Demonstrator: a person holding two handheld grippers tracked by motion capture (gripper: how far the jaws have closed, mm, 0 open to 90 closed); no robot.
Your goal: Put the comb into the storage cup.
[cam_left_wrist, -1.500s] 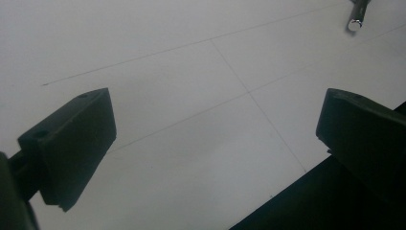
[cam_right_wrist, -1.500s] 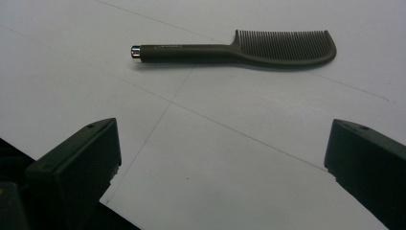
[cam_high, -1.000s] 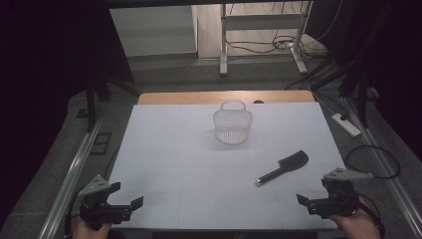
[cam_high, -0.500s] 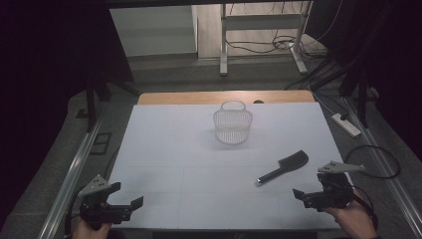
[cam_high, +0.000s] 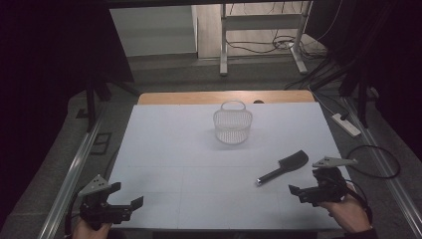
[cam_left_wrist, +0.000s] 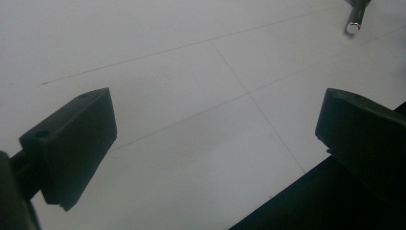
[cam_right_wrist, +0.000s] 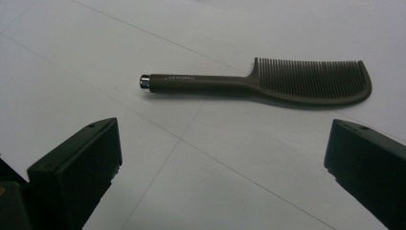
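A dark handled comb (cam_high: pixel 283 169) lies flat on the white table, right of the middle; the right gripper view shows the comb (cam_right_wrist: pixel 258 84) with its teeth pointing away and a metal cap on the handle end. A clear wire basket (cam_high: pixel 233 123) with a handle stands upright farther back at the centre. My right gripper (cam_high: pixel 297 192) hovers open just short of the comb, jaws wide apart and empty (cam_right_wrist: pixel 222 167). Low at the table's near left corner my left gripper (cam_high: pixel 127 203) is open and empty too (cam_left_wrist: pixel 215 143). The comb's handle tip (cam_left_wrist: pixel 353 26) shows at the far top right.
The white sheet (cam_high: pixel 174 154) covers the table, with a wooden strip (cam_high: pixel 199 97) at its far edge. A power strip (cam_high: pixel 347 124) and cables (cam_high: pixel 373 159) lie on the floor to the right. Metal rails (cam_high: pixel 74 169) run along both sides.
My right gripper has moved left and a little forward toward the comb's handle. The left gripper, comb and basket have stayed put.
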